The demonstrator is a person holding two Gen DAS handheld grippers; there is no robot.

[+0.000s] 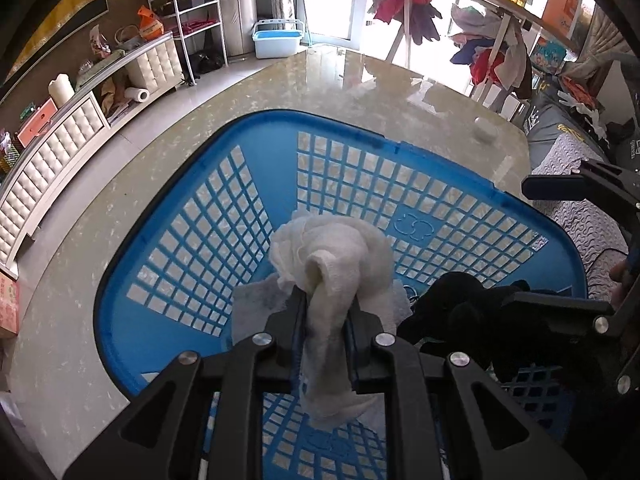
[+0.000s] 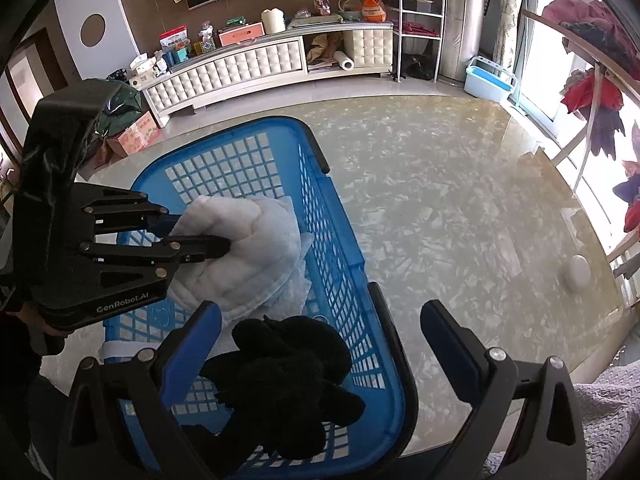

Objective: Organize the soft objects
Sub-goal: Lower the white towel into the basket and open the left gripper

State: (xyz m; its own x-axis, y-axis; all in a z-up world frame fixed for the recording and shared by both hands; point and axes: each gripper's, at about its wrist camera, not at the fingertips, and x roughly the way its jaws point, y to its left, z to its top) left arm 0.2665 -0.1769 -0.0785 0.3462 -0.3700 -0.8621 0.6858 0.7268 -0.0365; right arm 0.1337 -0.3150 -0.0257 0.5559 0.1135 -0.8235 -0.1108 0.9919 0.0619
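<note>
Tool on the left (image 1: 326,320) is clenched tight on a white cloth (image 1: 332,264). It holds the cloth over the blue basket (image 1: 192,216), and a bit of cloth hangs out behind its fingers. From the right wrist view, this tool (image 2: 212,246) reaches in from the left and the cloth (image 2: 240,248) bulges out in a soft lump. A thin white sheet (image 2: 298,284) lies under it in the basket (image 2: 340,216). Nearer, a black fuzzy thing (image 2: 288,372) lies in the basket too. To the right, the right tool (image 2: 320,344) is spread wide and holds nothing; its left finger is over the basket, its right finger over the shiny bench (image 2: 460,200). Far right on the bench sits a small white lump (image 2: 577,272).
</note>
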